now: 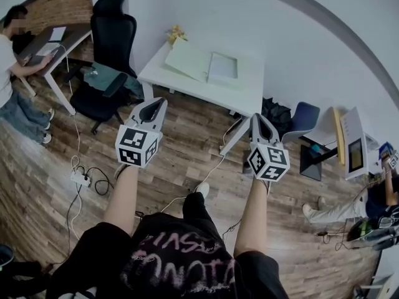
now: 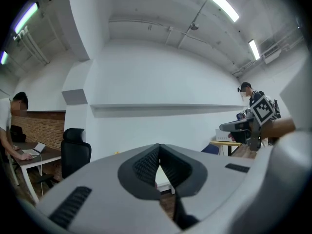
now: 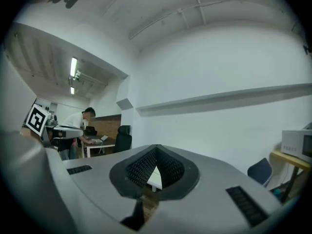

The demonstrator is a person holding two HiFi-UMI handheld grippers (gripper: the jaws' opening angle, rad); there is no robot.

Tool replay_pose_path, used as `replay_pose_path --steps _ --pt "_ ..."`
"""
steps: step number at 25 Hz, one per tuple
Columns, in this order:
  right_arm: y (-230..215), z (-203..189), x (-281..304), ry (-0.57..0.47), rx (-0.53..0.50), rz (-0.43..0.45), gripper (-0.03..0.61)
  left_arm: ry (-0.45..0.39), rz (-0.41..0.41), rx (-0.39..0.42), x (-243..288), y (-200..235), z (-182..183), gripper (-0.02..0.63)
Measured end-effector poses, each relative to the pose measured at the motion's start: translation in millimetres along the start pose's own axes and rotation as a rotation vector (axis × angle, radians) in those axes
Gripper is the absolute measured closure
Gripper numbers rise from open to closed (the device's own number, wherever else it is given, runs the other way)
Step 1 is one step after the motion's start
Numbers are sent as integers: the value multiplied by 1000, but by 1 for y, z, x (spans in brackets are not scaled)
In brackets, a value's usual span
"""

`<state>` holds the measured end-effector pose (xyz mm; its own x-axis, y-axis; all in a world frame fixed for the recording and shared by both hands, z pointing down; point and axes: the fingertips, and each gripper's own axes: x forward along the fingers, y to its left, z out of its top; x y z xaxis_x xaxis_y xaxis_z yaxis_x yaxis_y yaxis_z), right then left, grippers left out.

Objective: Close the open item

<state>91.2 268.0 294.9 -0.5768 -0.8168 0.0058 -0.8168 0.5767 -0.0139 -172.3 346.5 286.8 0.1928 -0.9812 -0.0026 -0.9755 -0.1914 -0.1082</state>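
Observation:
A pale, flat item [image 1: 201, 63] lies open in two leaves on the white table [image 1: 246, 95] ahead of me; it may be a laptop or a folder. Both grippers are held level over the wooden floor, short of the table. My left gripper [image 1: 161, 102] is shut with nothing in it, its tips near the table's front left corner. My right gripper [image 1: 257, 117] is also shut and empty, just before the table's right end. In the left gripper view the jaws [image 2: 159, 148] meet at the tips. In the right gripper view the tips [image 3: 157, 149] also touch, with a strip of table [image 3: 154, 177] behind them.
A black office chair [image 1: 110, 50] stands left of the table. A small yellow thing [image 1: 176, 33] sits at the table's back. A power strip [image 1: 80, 178] and cables lie on the floor. A person [image 1: 14, 73] works at a desk far left. A black bag [image 1: 274, 113] and blue chair [image 1: 303, 117] stand right.

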Motion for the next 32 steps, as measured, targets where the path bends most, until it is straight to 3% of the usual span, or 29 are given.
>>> replay_pose_path --steps 9,14,19,25,32 --pt "-40 -24 60 44 29 -10 566 27 25 -29 58 18 -14 612" --pt "-74 -42 97 105 -17 -27 566 47 44 -65 106 25 -26 612" --pt "-119 -62 142 130 8 -27 566 79 63 -74 166 33 -42 612" --pt "-165 -76 192 164 20 5 566 107 139 -110 224 51 -52 612" --pt "-193 -76 239 170 43 67 566 144 209 -59 264 58 -51 612"
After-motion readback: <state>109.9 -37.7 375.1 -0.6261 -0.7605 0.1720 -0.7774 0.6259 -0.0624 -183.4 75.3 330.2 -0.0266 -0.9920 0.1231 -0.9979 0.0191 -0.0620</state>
